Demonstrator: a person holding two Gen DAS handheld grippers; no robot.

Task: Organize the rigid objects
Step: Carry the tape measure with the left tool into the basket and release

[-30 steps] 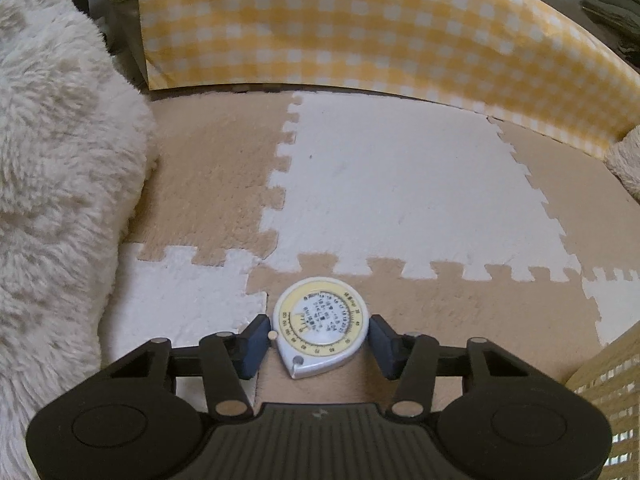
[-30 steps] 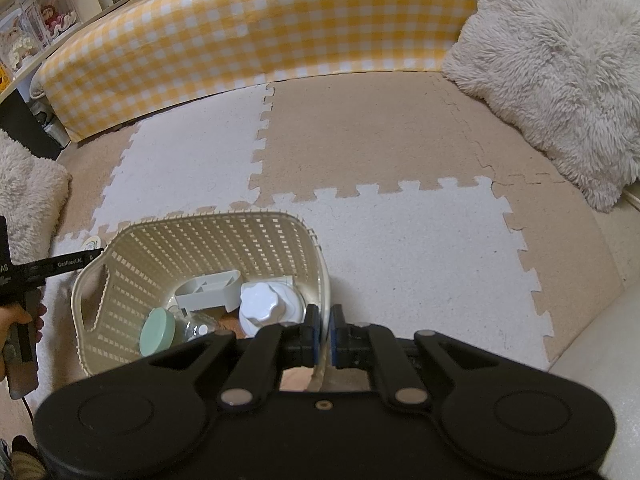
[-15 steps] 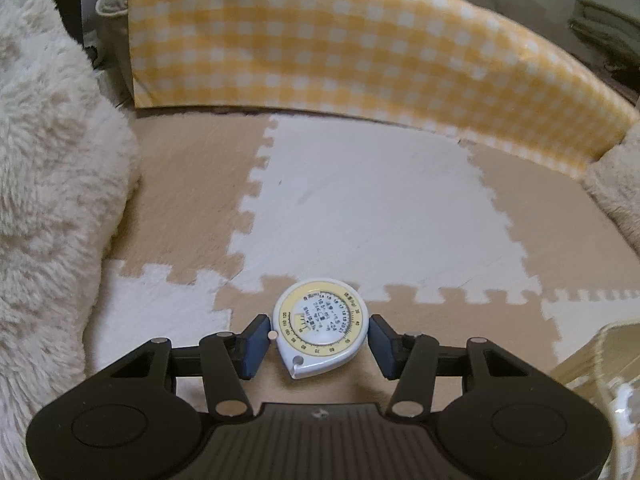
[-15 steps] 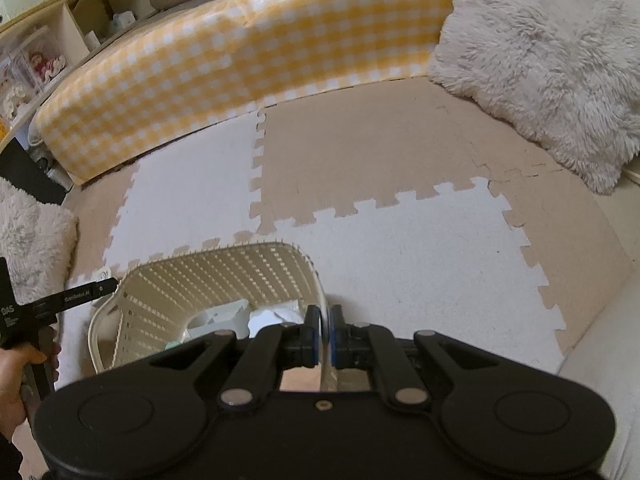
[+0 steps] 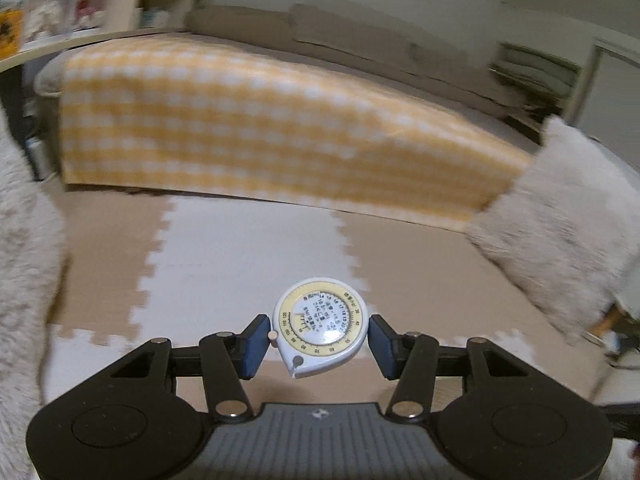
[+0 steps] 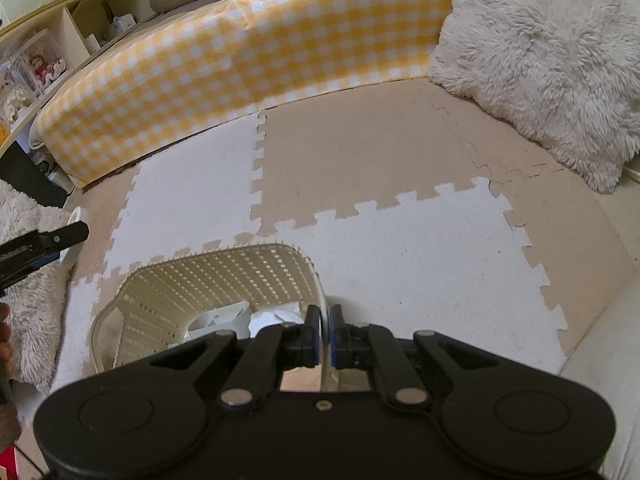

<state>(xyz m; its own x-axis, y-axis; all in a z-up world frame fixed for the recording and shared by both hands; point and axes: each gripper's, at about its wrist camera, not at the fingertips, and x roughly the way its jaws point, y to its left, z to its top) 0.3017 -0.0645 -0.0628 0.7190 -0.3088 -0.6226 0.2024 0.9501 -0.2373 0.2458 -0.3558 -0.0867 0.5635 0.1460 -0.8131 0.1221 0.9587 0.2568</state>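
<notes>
A white drop-shaped tape measure with a yellow dial ring is held off the floor, my left gripper shut on its two sides. From the right wrist view the left gripper shows at the left edge, level with the far rim of the basket and apart from it. My right gripper is shut on the near right rim of a cream slatted basket. White plastic items lie inside, mostly hidden by the gripper body.
Foam puzzle mats in white and tan cover the floor. A yellow checked bumper cushion runs along the back. Fluffy pillows lie at the right and left. Shelves stand behind, and a hand shows at the left edge.
My left gripper has risen with the tape measure and tipped up, so the mat dropped away and the wall came into view. The right gripper stays on the basket rim.
</notes>
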